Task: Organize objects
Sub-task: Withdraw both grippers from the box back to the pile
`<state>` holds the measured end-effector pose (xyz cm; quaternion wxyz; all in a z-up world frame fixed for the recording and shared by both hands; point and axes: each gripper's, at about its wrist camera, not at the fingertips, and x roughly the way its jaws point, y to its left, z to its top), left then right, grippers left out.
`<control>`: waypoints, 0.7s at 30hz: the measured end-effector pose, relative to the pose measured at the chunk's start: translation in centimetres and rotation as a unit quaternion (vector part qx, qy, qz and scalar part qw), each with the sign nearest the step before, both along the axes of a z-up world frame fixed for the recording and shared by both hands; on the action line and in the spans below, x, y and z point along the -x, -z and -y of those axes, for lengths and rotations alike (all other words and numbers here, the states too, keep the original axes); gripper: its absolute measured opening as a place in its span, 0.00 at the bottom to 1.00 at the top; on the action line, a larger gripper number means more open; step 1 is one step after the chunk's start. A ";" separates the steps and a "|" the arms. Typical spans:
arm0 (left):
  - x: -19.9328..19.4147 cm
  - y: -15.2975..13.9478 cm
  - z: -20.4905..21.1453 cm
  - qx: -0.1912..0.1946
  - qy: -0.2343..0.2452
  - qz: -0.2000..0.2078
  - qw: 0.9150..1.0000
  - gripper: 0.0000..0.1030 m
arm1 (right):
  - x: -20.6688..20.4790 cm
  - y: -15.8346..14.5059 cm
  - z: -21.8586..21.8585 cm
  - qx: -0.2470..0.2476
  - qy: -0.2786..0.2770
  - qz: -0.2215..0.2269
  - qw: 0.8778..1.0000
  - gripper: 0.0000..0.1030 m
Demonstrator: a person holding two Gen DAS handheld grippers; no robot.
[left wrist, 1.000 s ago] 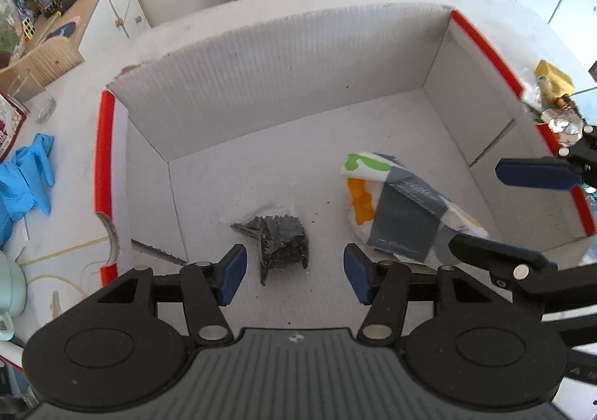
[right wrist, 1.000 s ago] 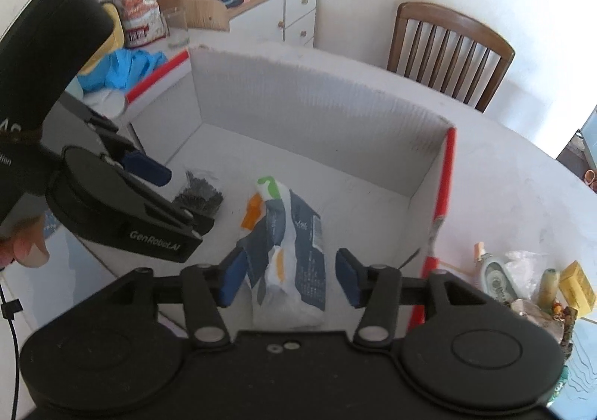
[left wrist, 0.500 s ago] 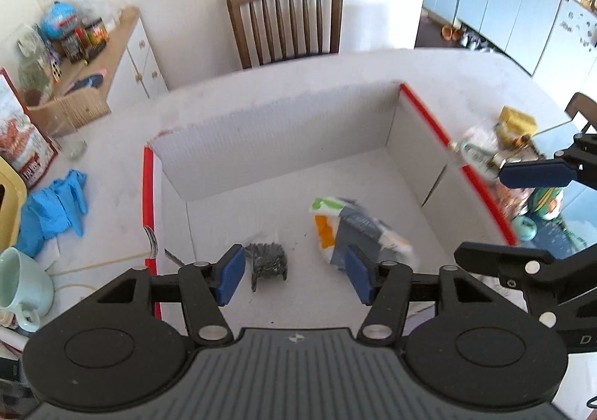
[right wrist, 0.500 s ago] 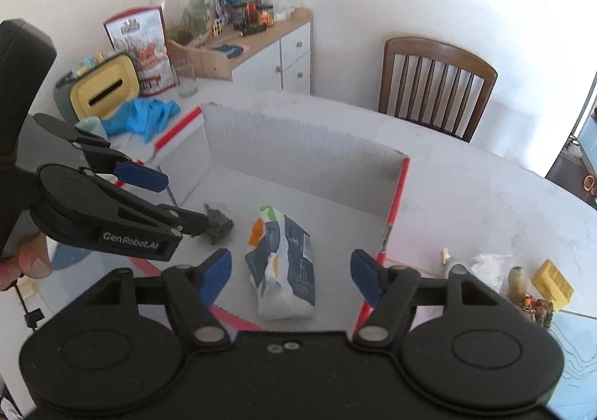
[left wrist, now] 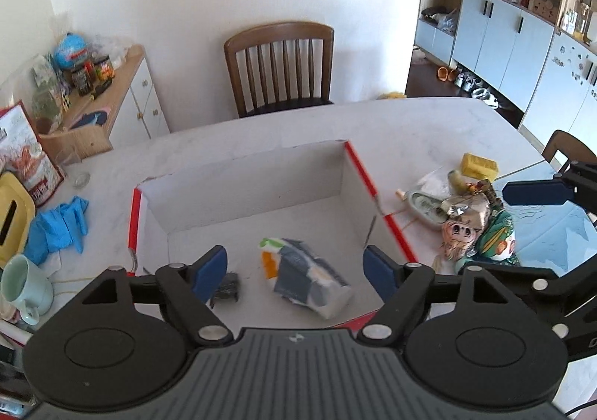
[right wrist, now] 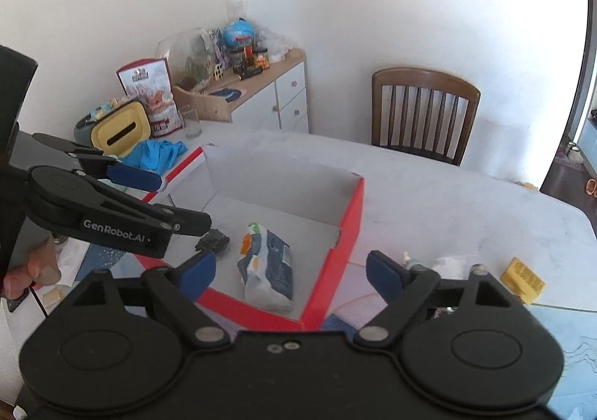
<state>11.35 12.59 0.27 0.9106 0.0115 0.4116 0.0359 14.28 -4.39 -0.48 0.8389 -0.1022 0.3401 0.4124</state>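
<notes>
Red-edged white cardboard makes up the open box (left wrist: pixel 345 173) that sits on the pale counter (left wrist: pixel 410 125), and two things lie on its floor: a crinkled blue, white and orange packet (left wrist: pixel 304 276) on its side near the middle, and just beside it a small dark bundle (left wrist: pixel 225 289) that I cannot identify. The left tongs (left wrist: pixel 296 267) hang above the box with nothing between their blue pads, the jaws opening. The right tongs (right wrist: pixel 291 270) are likewise bare and opening, poised over the box's near right corner.

Outside the box, to its right, a loose heap waits on the counter: a yellow sponge-like block (left wrist: pixel 479 166), a small tube (left wrist: pixel 423 201), a patterned stuffed toy (left wrist: pixel 481 229) and some clear wrapping.

I judge those to be the next things to go in. The block looks light and springy, so a grip across its short sides should hold without slipping. The toy looks soft and bulky; it would want a wide bite on the body, not on a dangling part. The tube seems smooth and could squirt sideways, so it is best pinched across its middle. The wrapping is flimsy and may drag its neighbours along.
</notes>
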 end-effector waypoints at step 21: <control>-0.8 -0.4 10.8 0.013 0.015 0.026 0.999 0.85 | -2.1 -0.7 12.4 -0.043 0.014 0.016 0.999 0.99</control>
